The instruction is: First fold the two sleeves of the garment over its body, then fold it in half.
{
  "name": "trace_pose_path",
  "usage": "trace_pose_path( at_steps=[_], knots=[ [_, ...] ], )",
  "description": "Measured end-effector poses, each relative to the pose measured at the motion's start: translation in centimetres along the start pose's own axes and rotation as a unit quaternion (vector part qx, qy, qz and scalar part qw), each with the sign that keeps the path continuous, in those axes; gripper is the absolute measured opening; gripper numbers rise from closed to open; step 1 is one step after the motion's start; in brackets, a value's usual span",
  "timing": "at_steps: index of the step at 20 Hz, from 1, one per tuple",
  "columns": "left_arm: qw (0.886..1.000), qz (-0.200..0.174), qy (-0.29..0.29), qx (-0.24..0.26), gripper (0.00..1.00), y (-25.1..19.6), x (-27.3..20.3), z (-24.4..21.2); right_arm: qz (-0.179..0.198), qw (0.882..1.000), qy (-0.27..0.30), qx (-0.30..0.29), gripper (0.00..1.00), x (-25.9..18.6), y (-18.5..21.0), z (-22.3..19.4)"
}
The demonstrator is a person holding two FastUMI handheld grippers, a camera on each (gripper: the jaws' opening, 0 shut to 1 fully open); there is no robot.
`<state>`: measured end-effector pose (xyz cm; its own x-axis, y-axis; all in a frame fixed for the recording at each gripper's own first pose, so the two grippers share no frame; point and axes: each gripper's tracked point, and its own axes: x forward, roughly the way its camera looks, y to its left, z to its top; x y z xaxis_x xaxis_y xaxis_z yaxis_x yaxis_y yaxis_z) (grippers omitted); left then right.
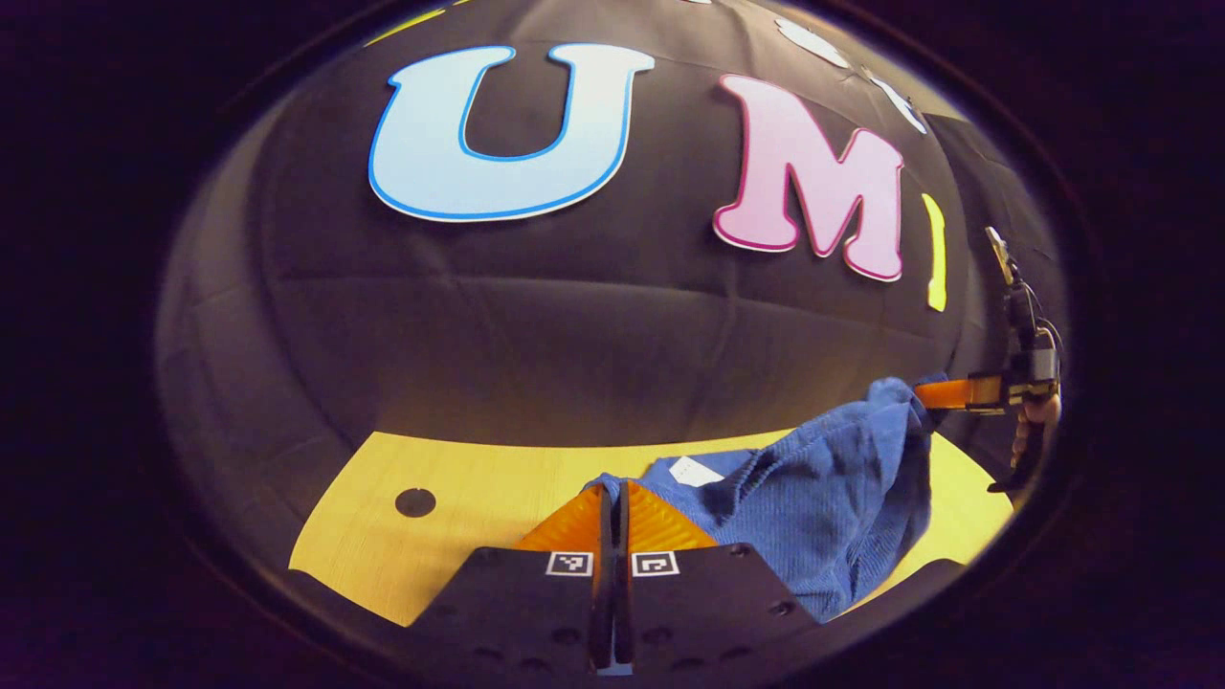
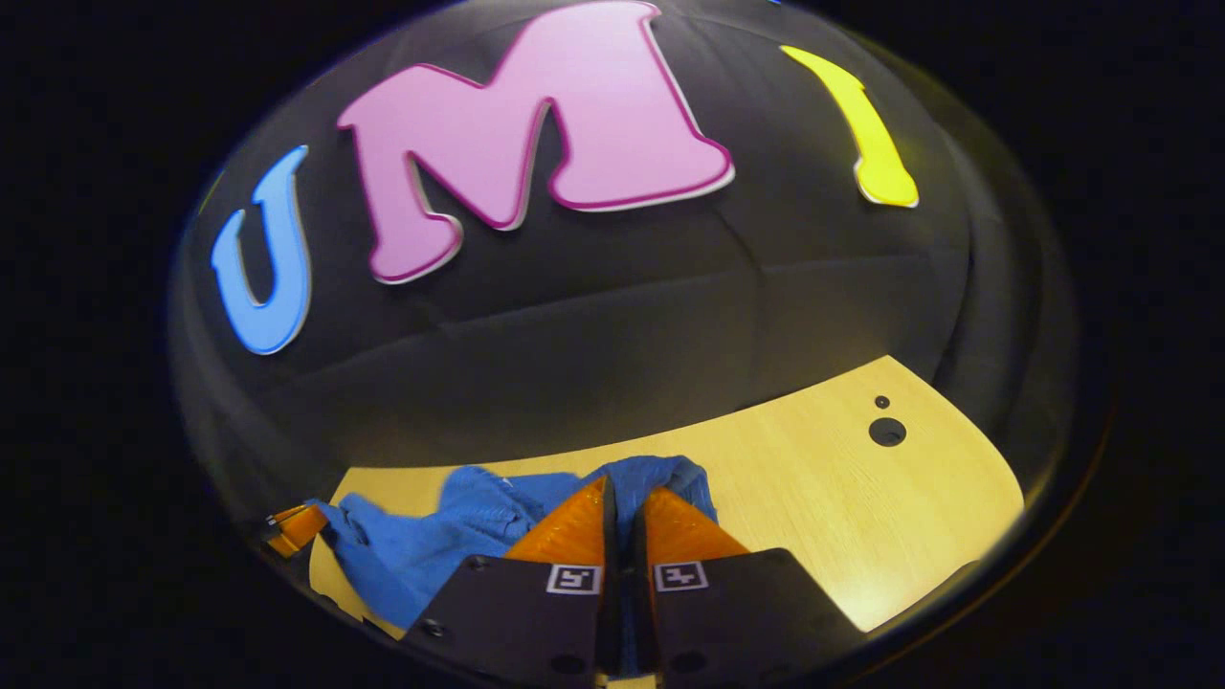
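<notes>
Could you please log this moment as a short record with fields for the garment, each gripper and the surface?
garment: blue garment, lifted and bunched above the table
left gripper: fingers closed on a garment edge
right gripper: fingers closed on blue cloth
surface: light wooden table with a dark round hole
fold state: not yet laid flat

A garment (image 1: 833, 498) of blue ribbed knit is seen, with a small white tag (image 1: 694, 470) sewn on it. The bench (image 2: 813, 478) is finished in pale yellow wood grain, marked by dark round holes (image 2: 887, 432). The wall cloth (image 1: 536, 325) is black.
</notes>
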<state>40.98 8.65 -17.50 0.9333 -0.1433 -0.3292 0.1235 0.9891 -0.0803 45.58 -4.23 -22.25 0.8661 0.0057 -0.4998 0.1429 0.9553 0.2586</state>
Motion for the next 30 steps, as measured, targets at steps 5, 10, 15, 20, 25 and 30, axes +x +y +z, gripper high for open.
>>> trace_pose_path(
  at_steps=[5,10,15,20,25,30],
  knots=[
    [0.996,0.044,0.070,0.030,0.81,0.3,3.2,-4.2,-0.007,0.998,0.011,-0.061,0.97,2.3,-1.2,-2.7],
    [0.999,0.037,-0.010,-0.007,0.86,-3.6,-4.7,0.4,0.007,0.992,-0.037,-0.120,0.98,-5.3,0.6,-0.5],
    [0.994,0.013,-0.105,-0.010,0.86,-7.4,-19.1,5.3,0.039,0.983,-0.118,-0.135,0.97,-19.4,5.2,1.3],
    [0.986,0.020,-0.164,0.007,0.83,-7.5,-33.2,6.1,0.067,0.973,-0.182,-0.124,0.97,-33.6,9.3,2.1],
    [0.982,0.051,-0.179,0.014,0.83,-7.4,-44.6,3.2,0.100,0.951,-0.270,-0.112,0.95,-46.8,11.6,1.5],
    [0.978,0.033,-0.204,0.035,0.83,-9.7,-50.0,0.1,0.123,0.957,-0.235,-0.116,0.96,-50.9,12.4,-3.7]
  ],
)
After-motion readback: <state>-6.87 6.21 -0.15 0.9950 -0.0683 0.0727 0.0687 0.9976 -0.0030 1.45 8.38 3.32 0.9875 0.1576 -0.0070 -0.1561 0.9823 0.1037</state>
